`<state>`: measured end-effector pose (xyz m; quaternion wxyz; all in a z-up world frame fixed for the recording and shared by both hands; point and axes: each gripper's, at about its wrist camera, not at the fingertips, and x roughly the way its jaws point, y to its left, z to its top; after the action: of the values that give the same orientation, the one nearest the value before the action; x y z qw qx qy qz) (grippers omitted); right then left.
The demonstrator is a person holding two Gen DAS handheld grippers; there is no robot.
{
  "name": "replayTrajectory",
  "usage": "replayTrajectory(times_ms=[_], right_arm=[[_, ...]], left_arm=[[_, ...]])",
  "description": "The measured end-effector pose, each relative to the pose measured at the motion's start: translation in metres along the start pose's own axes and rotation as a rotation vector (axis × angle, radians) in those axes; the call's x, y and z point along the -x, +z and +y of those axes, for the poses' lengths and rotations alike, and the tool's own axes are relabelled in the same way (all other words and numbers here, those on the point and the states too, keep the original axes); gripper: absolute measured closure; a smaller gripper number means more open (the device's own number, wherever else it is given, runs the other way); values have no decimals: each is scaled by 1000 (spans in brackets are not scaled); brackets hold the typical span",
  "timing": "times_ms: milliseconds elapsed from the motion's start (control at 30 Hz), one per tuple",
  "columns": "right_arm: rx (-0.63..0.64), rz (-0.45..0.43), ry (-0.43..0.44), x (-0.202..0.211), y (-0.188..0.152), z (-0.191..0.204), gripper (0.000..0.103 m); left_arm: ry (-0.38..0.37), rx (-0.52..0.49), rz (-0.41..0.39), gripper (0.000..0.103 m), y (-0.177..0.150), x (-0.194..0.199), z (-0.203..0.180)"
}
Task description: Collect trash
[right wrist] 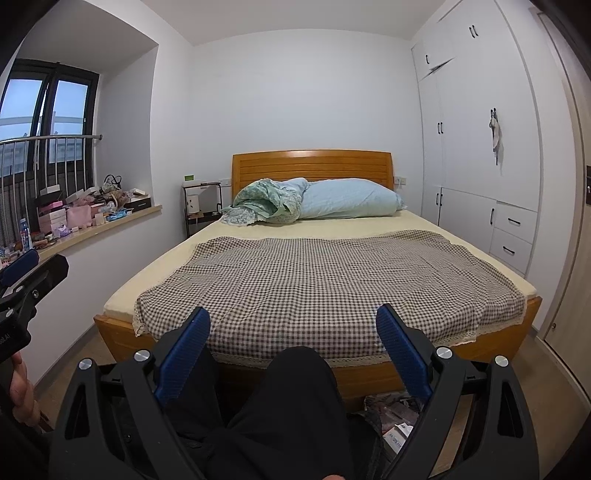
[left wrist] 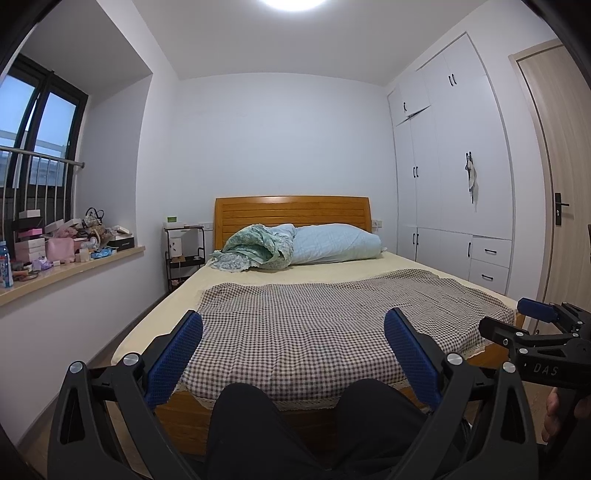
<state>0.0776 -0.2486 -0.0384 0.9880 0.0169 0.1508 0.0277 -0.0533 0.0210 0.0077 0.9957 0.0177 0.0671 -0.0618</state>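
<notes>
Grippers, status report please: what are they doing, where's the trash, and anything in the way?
Left gripper open, empty. Right gripper open, empty. Trash: litter on floor at foot of bed. Person's legs partly block it.

A ceiling lamp (left wrist: pixel 291 3) glares white at the top edge; pale daylight enters the window (left wrist: pixel 33 125) at left. Even, soft shadows. Sharp centre; fisheye bends edges, corners black.

A white-walled bedroom under a bright ceiling light (left wrist: pixel 291 3). A wooden bed (left wrist: pixel 291 210) stands centred against the far wall, a dark-framed window (left wrist: pixel 33 125) at left, white built-in wardrobes (left wrist: pixel 450 177) at right, wood floor (right wrist: pixel 554 373).
</notes>
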Motion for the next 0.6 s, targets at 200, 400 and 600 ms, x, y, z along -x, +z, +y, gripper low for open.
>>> replayTrajectory(times_ms=[200, 400, 600], right_arm=[[9, -5, 2, 0, -1, 4, 16], [14, -15, -8, 1, 0, 4, 16], [10, -21, -11, 1, 0, 4, 16]], left_arm=[[2, 0, -5, 8, 1, 1, -2], [12, 4, -15, 8, 1, 4, -4], [14, 4, -18, 8, 1, 5, -6]])
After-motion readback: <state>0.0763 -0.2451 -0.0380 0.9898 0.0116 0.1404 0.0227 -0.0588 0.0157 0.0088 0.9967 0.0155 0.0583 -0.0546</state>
